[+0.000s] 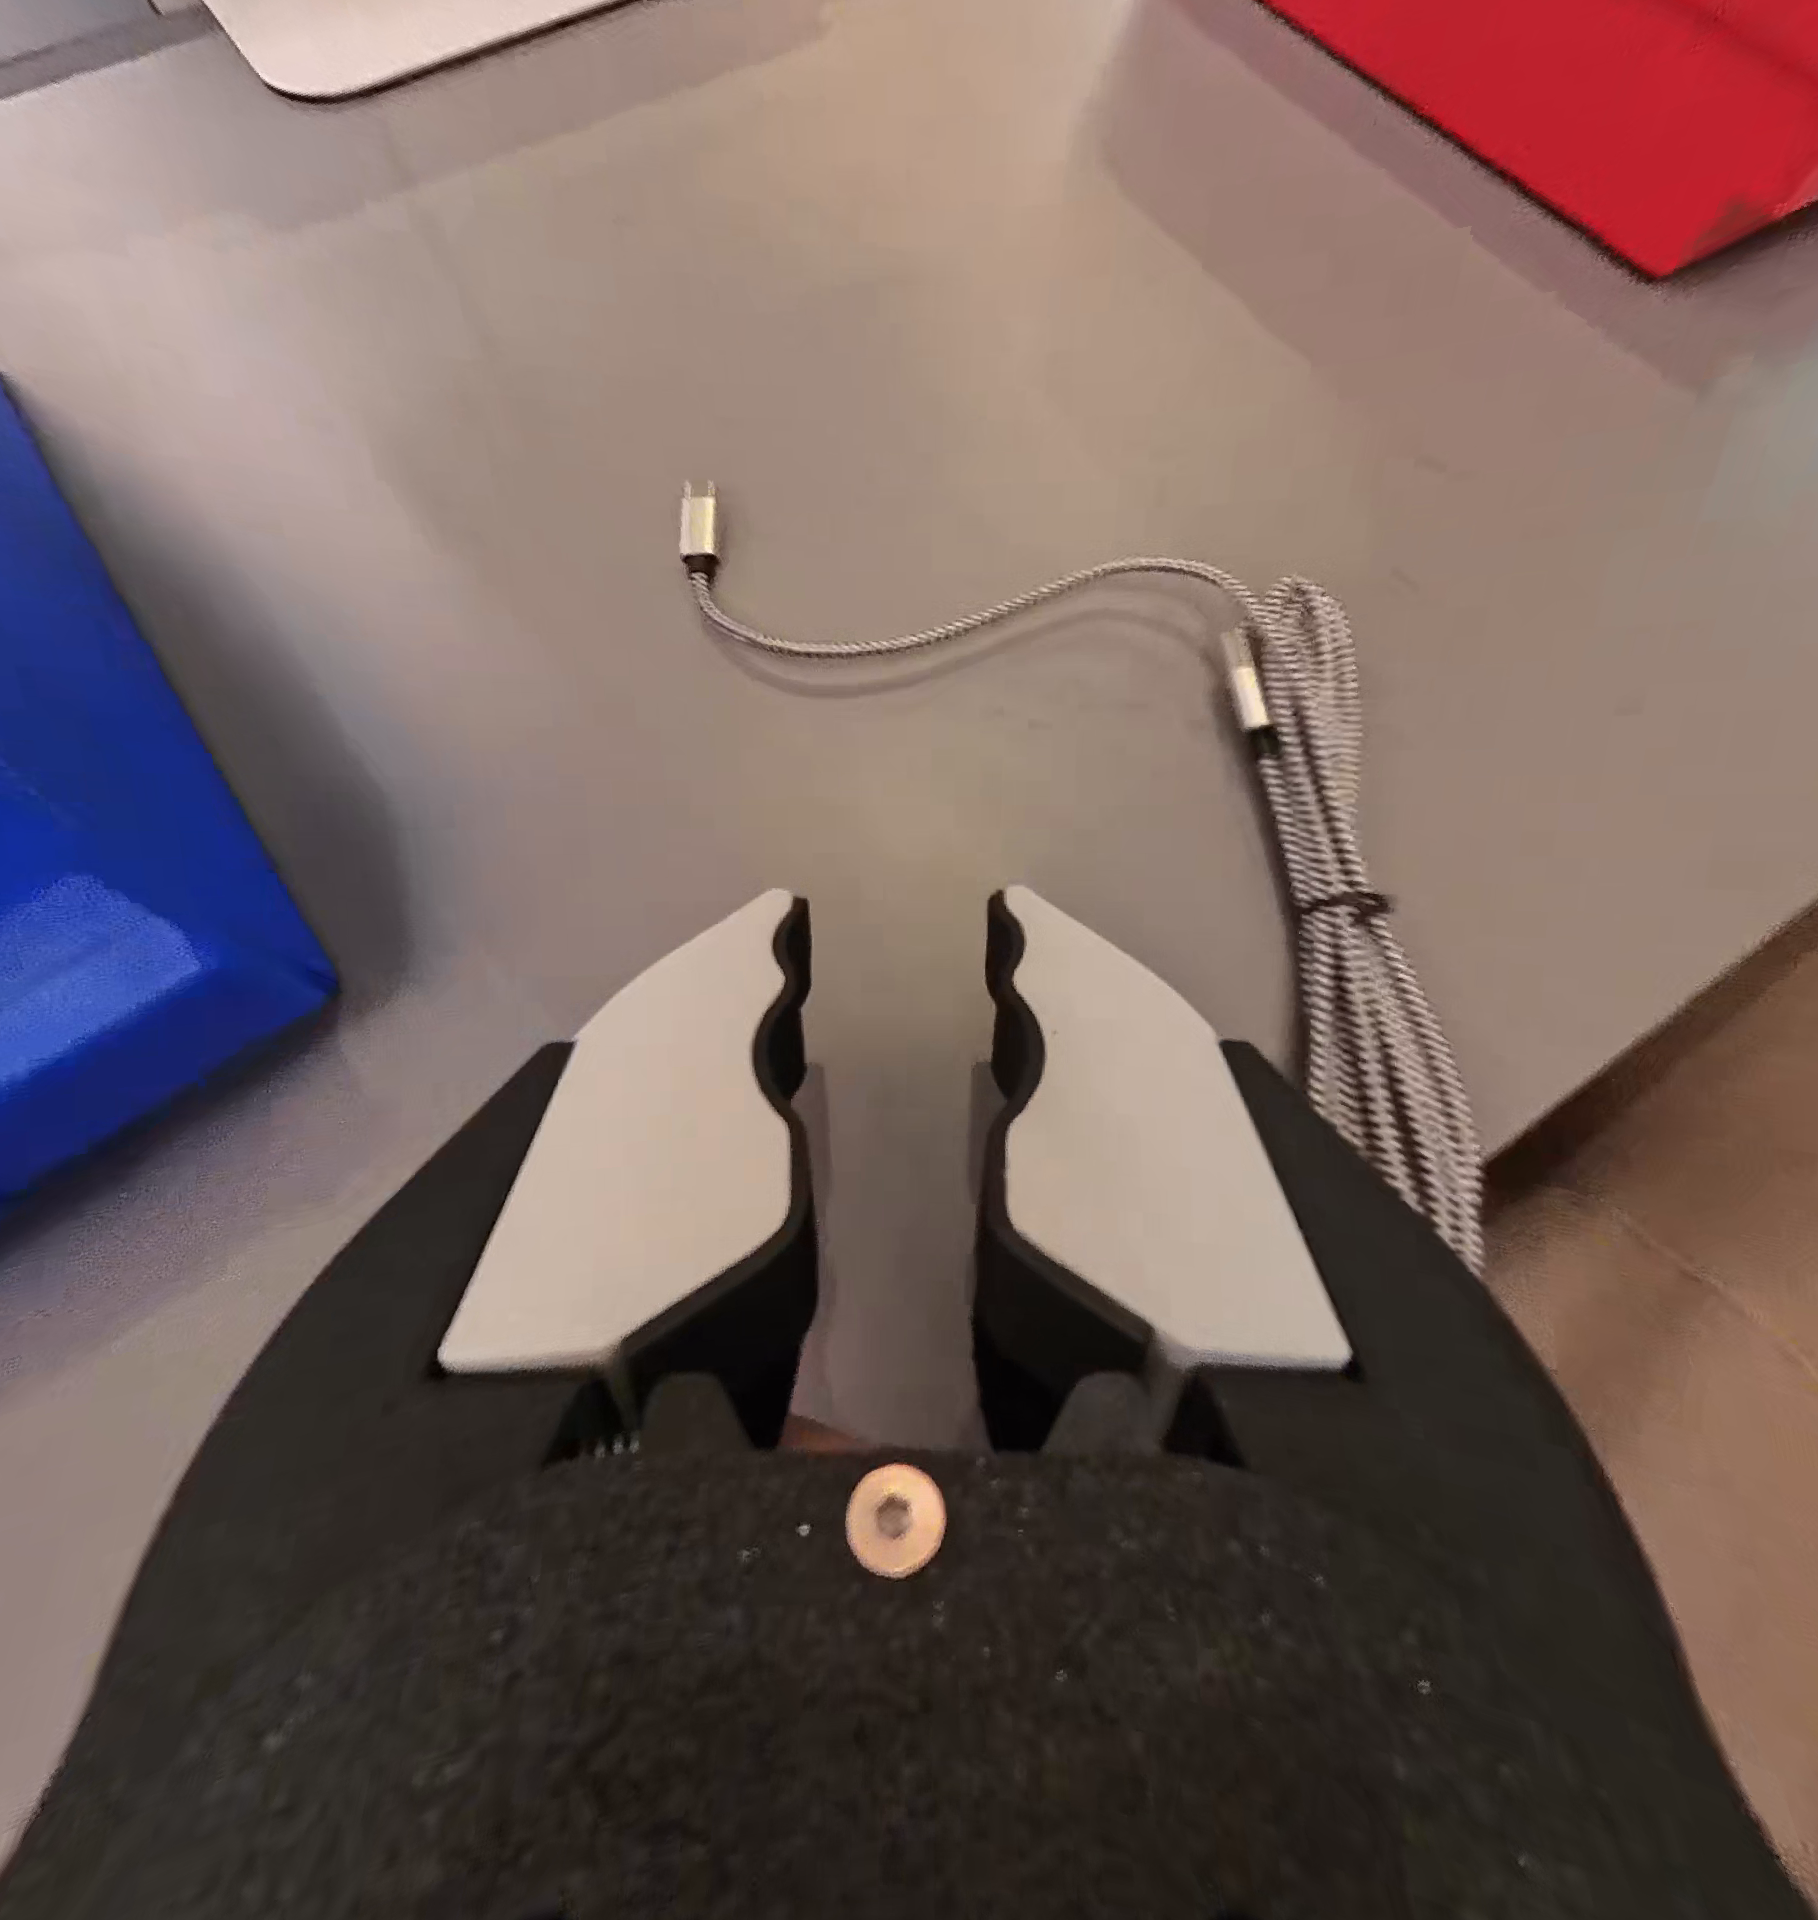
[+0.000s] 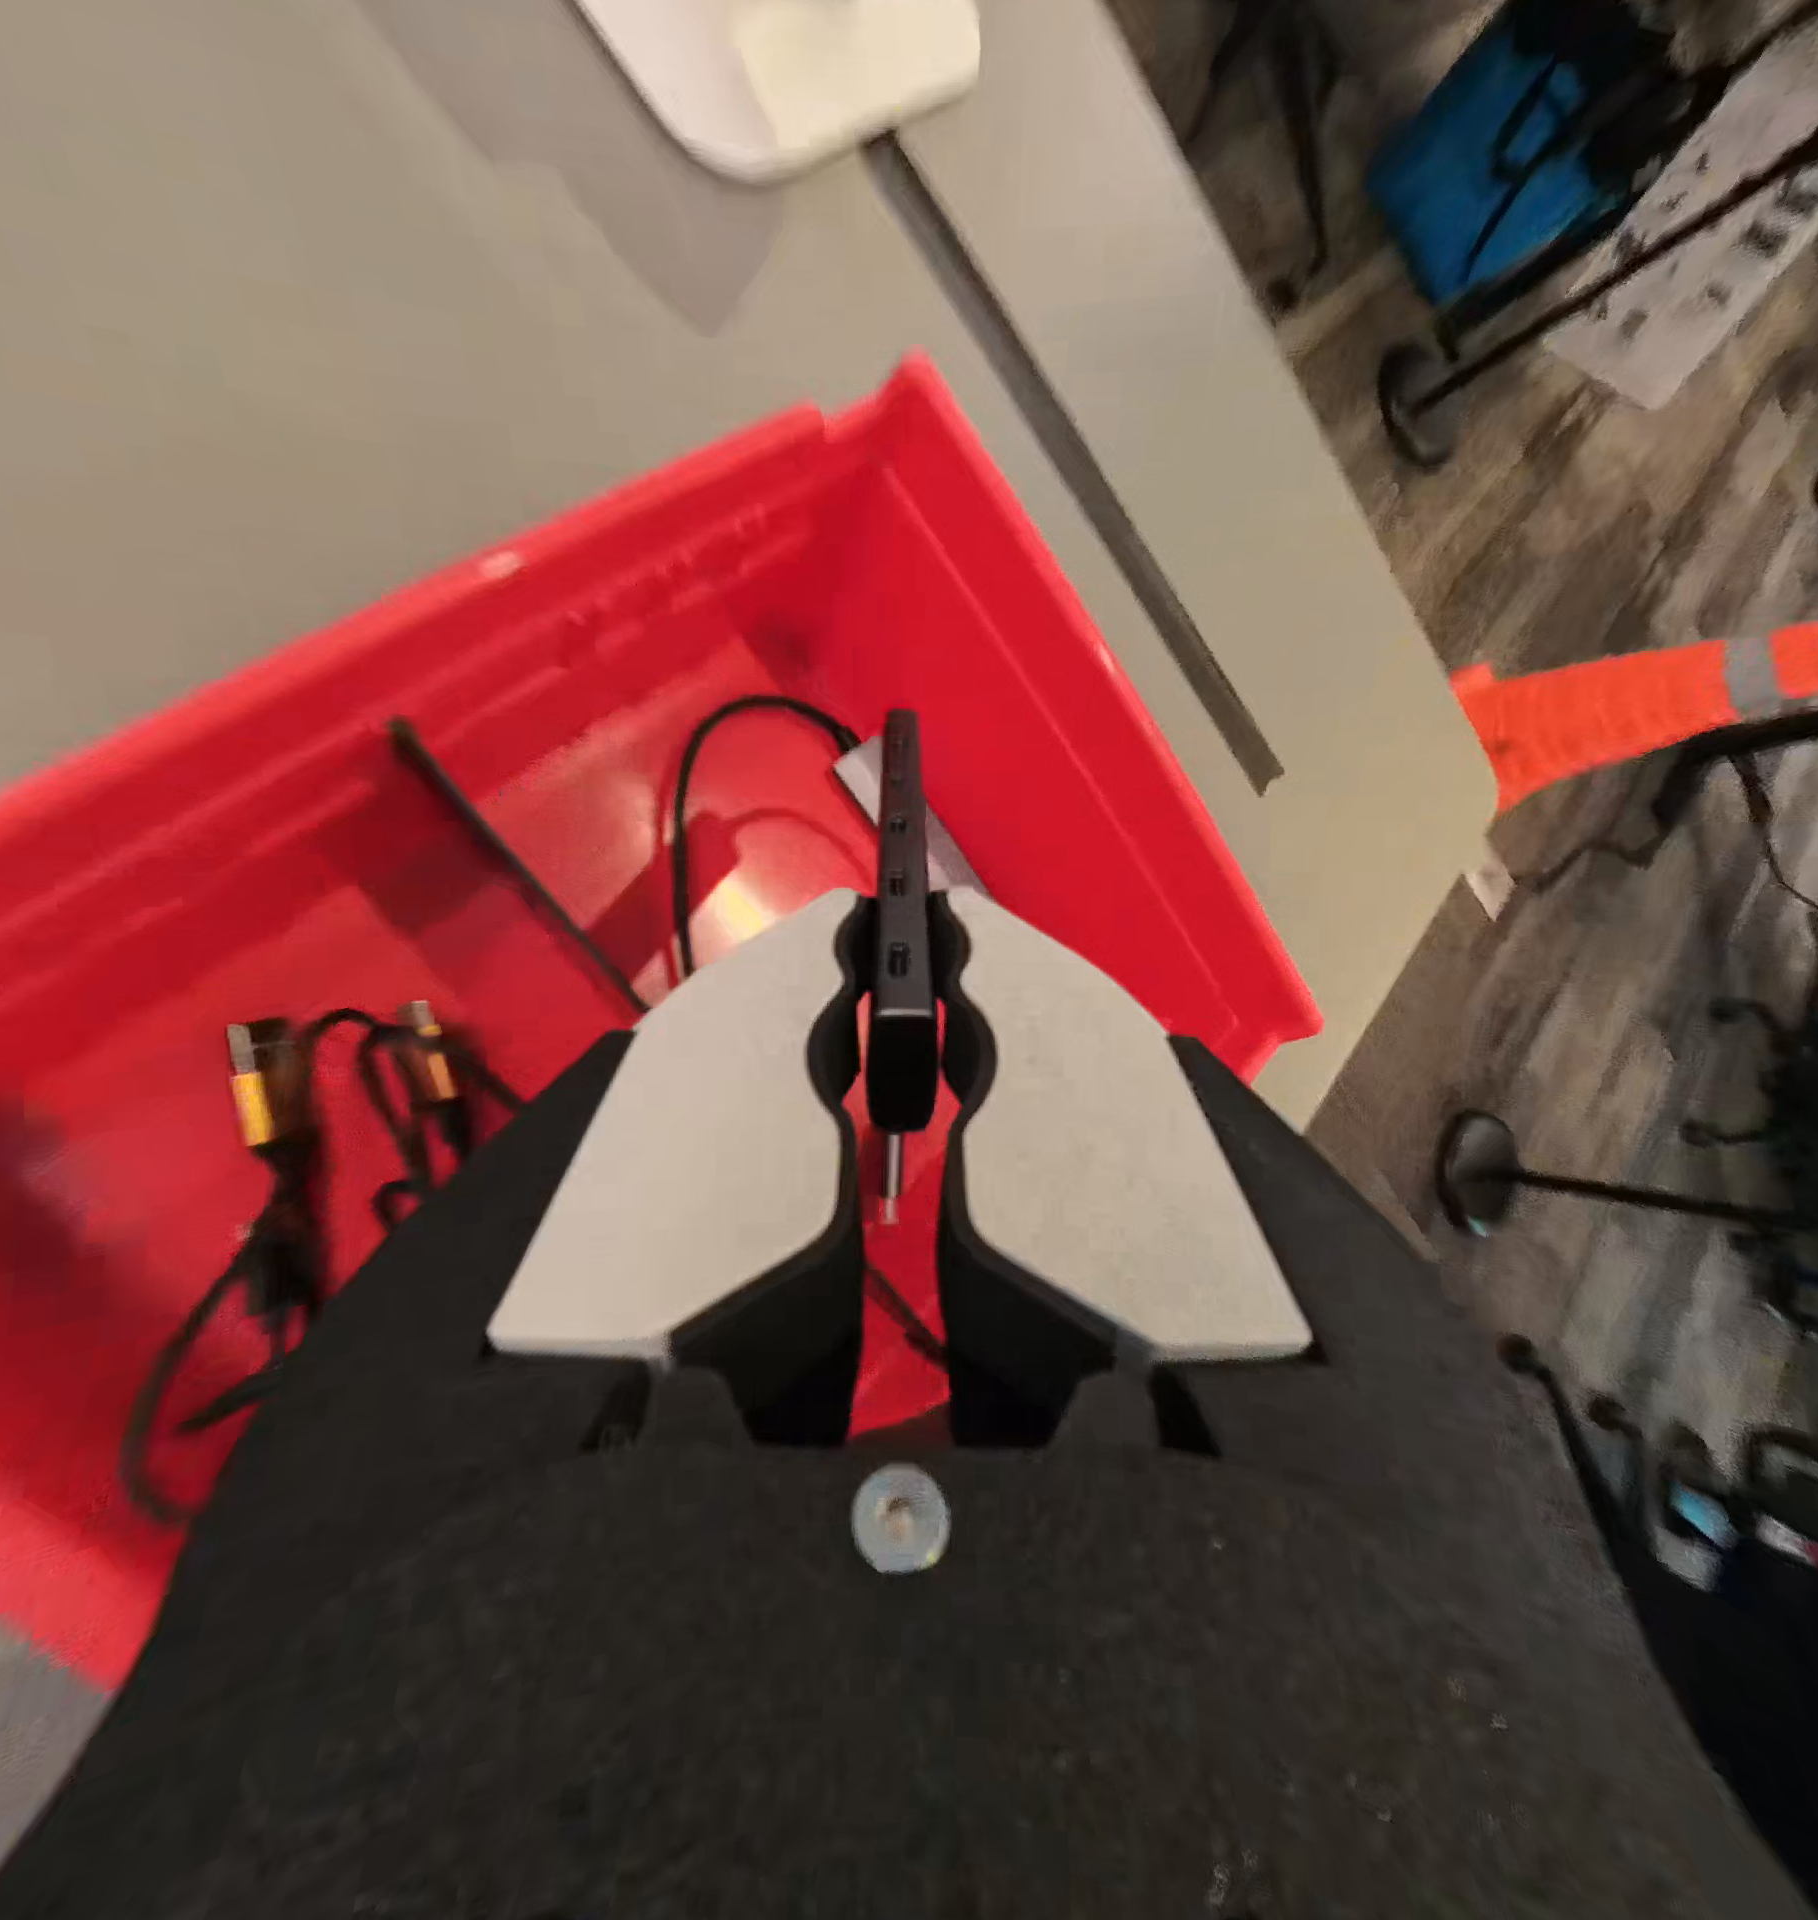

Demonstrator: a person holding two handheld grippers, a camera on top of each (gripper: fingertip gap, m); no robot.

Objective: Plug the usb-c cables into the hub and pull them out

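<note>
A grey braided usb-c cable [image 1: 946,623] lies on the grey table, one silver plug [image 1: 699,528] pointing away, the other plug [image 1: 1248,698] resting on its tied bundle [image 1: 1341,904] near the table's right edge. My left gripper [image 1: 898,914] is open and empty, hovering short of that cable. My right gripper [image 2: 900,914] is shut on a slim black hub [image 2: 900,883], held on edge above the red bin [image 2: 593,634], its ports facing up. The hub's own black lead [image 2: 718,748] loops down into the bin. A black cable with gold plugs [image 2: 261,1091] lies in the bin.
A blue bin [image 1: 105,810] stands at the left and the red bin [image 1: 1570,114] at the far right in the left wrist view. A white stand base [image 2: 822,83] sits at the back. The table edge [image 1: 1653,1018] drops to wooden floor on the right, where there are chair bases. Across from one pair of fingers to the other is roughly 50 cm. My right tips are about 40 cm from the silver plug [image 1: 699,528], my left tips only 12 cm.
</note>
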